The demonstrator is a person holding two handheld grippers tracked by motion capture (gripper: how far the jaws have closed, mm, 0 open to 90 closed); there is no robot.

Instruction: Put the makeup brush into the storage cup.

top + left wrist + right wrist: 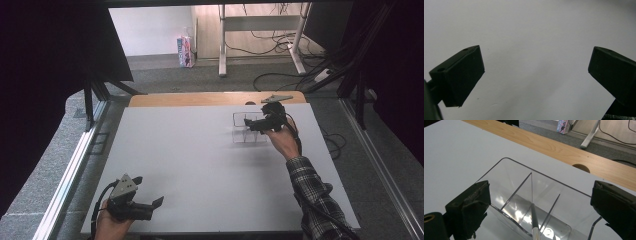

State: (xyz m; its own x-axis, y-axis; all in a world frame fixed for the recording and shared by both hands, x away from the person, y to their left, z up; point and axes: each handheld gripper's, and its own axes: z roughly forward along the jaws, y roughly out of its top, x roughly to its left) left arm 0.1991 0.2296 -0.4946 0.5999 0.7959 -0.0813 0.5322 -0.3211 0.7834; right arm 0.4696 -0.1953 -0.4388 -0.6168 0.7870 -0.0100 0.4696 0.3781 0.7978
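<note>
With both the left gripper point(150, 205) and the right gripper point(539, 205) gaping empty, the clear, compartmented acrylic organiser box point(534, 195) looks light, rigid, slippery, best pinched by a thin wall.

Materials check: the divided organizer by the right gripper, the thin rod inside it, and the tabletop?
Organizer: looks like clear acrylic or similar hard plastic, glossy; the table shows through its walls and dividers, with bright glints on the base.
Thin rod: dark shaft with a shiny silvery end, possibly metal; too little visible to be sure.
Tabletop: matte pale grey board, likely laminate, with a wood-grain strip along the far edge.
</note>
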